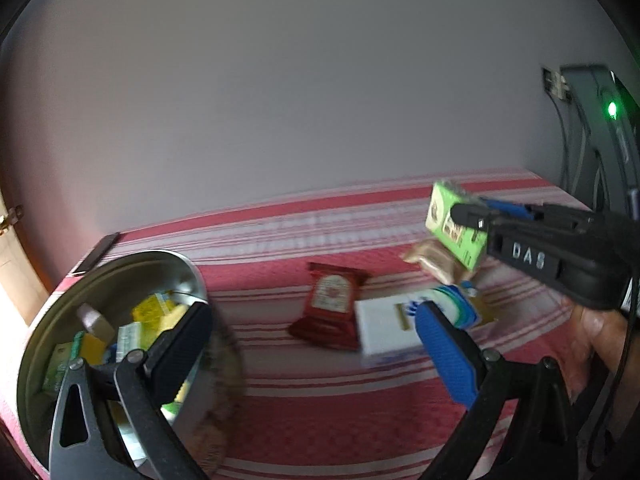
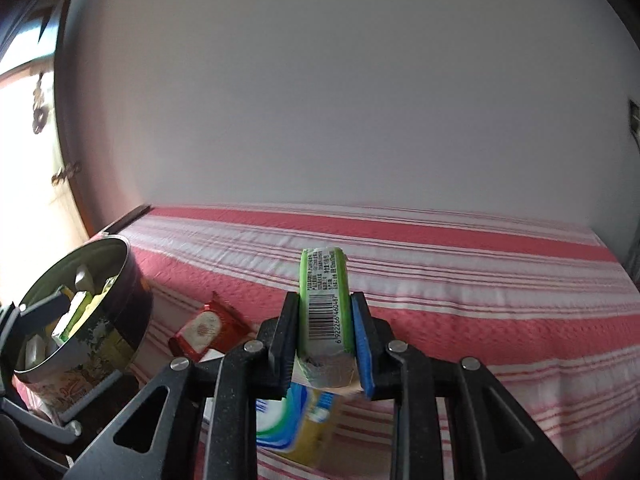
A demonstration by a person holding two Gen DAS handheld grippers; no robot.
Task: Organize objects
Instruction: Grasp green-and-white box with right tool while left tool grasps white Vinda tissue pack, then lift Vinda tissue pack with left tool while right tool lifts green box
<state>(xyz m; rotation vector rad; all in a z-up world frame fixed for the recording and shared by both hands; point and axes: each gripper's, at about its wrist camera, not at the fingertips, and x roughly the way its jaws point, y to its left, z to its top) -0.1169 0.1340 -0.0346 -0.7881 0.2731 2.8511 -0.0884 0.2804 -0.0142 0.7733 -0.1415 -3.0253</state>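
Now we are bracing the round tin (image 1: 120, 280) with our left gripper (image 1: 312, 320), its jaws spread around the tin's wall, while our right gripper (image 2: 326, 322) is pinching the green packet (image 2: 325, 304), lifted above the striped cloth (image 2: 480, 320).

I worked in a home, at a table under a red-and-white striped cloth (image 2: 440, 280) pushed against a plain white wall (image 2: 340, 100). A printed tin (image 2: 100, 344) of small packets stood on it, snack wrappers (image 1: 332, 304) lay about, and a wooden door (image 2: 24, 160) with metal hinges stood at the left.
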